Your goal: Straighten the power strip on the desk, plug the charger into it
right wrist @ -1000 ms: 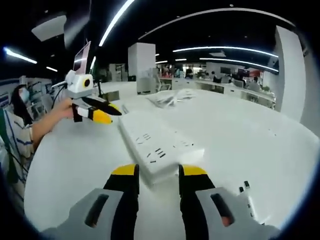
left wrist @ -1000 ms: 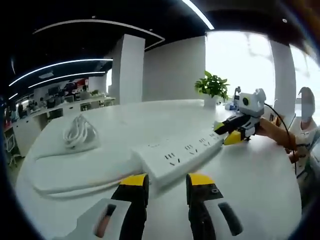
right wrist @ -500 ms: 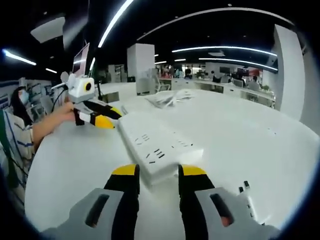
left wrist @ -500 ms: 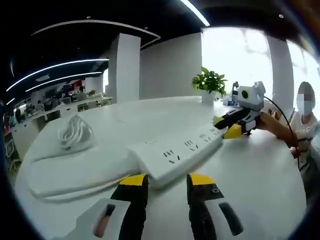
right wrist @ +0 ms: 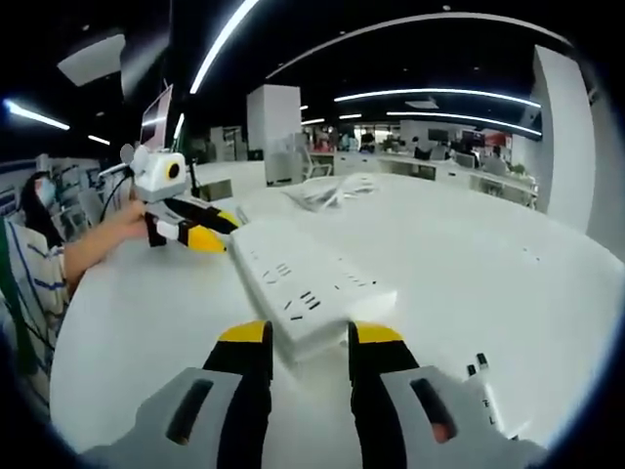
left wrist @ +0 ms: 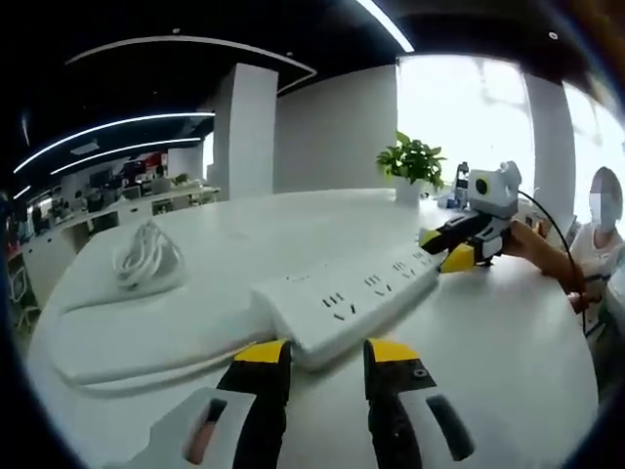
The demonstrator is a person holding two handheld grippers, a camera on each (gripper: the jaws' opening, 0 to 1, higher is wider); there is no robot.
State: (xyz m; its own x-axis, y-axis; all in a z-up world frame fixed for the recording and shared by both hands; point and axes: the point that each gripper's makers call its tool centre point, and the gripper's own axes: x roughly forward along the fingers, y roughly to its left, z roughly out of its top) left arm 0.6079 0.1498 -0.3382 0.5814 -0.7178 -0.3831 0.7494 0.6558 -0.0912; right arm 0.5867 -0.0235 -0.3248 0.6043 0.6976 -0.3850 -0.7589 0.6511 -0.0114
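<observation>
The white power strip [left wrist: 342, 303] lies flat on the round white desk [left wrist: 508, 362], and one pair of tongs is at each end of it. The left tongs [left wrist: 322, 354] have their yellow tips on either side of the near end of the strip. They look closed on it, but the end hides the very tips, so I cannot tell for sure. The right tongs [right wrist: 298, 337] sit the same way at the other end, and again I cannot tell if they really pinch it. In the left gripper view the right tongs show far off at the strip's far end, with a hand [left wrist: 532, 249] behind them. In the right gripper view the left tongs show at the far end too. I think the person is at the first job, turning the strip straight. The plugging job is not done yet, because all the holes on the strip look empty. A bundle of white cable [left wrist: 148, 259] lies well apart from the strip, and it may be the charger, but it is too small to tell. A green plant [left wrist: 415, 166] stands near the far edge of the desk. Two dark pens [right wrist: 479, 376] lie near the right tongs. Nothing lies between the strip and the cable bundle.
</observation>
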